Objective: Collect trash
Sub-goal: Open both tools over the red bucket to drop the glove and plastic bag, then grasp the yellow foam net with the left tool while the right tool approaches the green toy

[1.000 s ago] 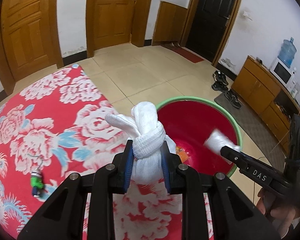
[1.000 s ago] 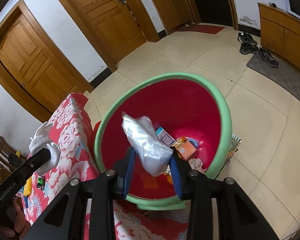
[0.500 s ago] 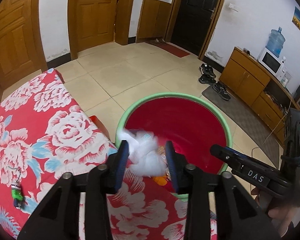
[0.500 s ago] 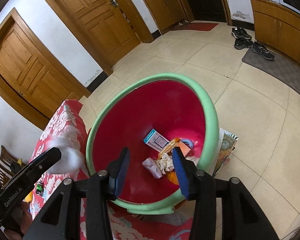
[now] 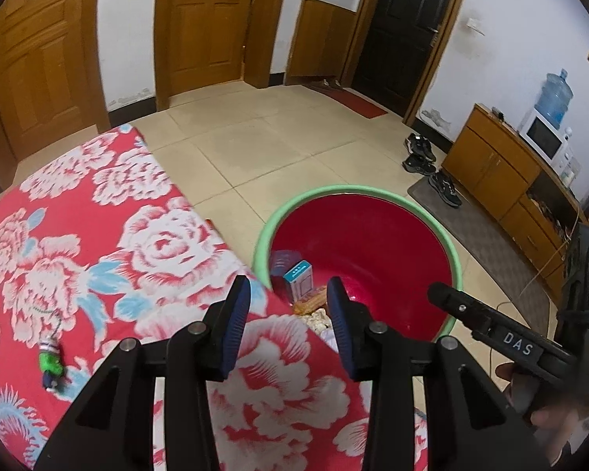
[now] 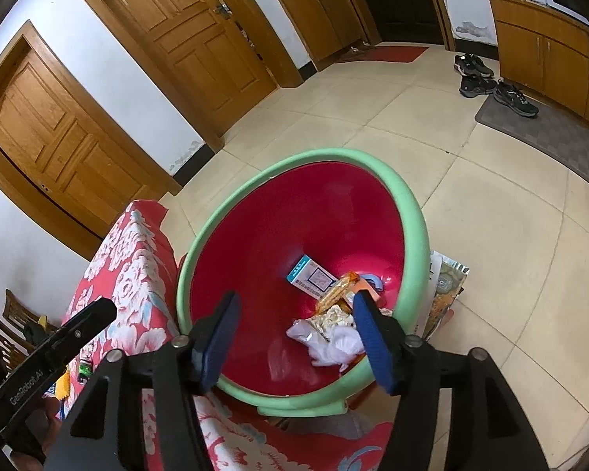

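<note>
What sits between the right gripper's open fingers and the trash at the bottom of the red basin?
Nothing: right wrist view shows bare air between the right gripper and the trash inside the basin.

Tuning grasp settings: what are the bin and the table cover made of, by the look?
Bin: likely plastic, glossy red inside with a matte green rim; its wall shows reflections. Table cover: looks like printed fabric, matte red with white flowers; it drapes over the edge.

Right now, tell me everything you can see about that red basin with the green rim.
The basin is round, deep and plastic-looking, glossy red inside with a thick pale green rim. It stands upright on the tiled floor against the flowered bed. At its bottom lie a blue-and-white box, orange wrappers and crumpled white trash.
</note>
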